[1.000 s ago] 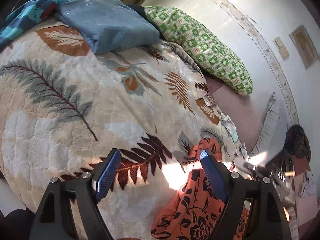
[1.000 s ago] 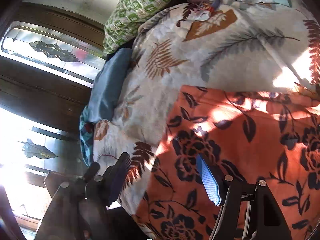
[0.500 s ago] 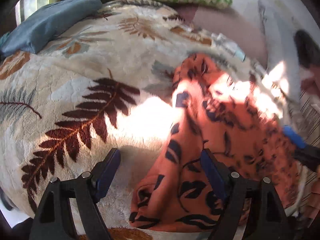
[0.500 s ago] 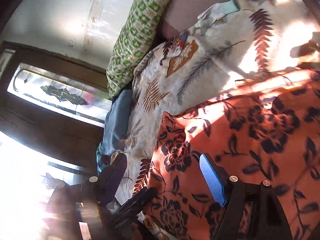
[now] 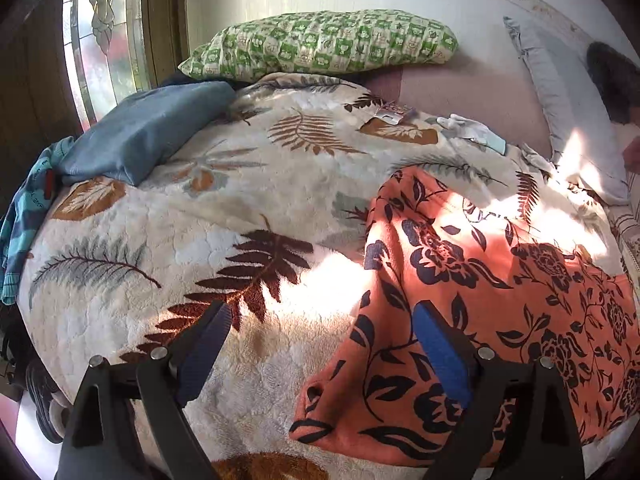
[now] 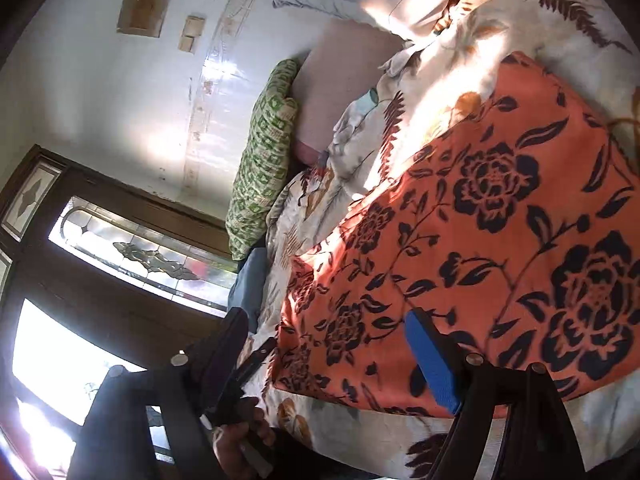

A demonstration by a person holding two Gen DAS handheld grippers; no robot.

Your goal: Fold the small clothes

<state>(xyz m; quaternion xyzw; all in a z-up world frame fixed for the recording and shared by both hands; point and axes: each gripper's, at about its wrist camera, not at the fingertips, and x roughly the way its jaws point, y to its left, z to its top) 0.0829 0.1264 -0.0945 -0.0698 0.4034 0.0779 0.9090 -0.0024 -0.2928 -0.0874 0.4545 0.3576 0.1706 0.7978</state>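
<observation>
Here, an orange cloth garment printed with dark navy flowers and leaves is being seen spread flat on a cream plush blanket patterned with brown and grey fern leaves. The left gripper is being held wide open, with nothing between its blue-padded fingers; the garment's near left edge is lying within the gap, one finger being placed over the orange cloth and the other over the bare blanket beside it. The right gripper is likewise being held spread wide and is gripping nothing; its blue-padded finger is being shown over the garment, near that cloth's lower edge, while its dark finger is being held off the garment's side, past the blanket's edge. Whether any pad is touching the fabric cannot be told.

Behind the garment, a green-and-white checked pillow is being seen against the wall, and a folded blue-grey cloth is lying to the garment's far left on the blanket.

Compared with half a second ago, the left gripper's view is being shown pulled back and raised, so that more of the garment and the pillow is being taken in; the right gripper is no longer being seen at the garment's right side.
</observation>
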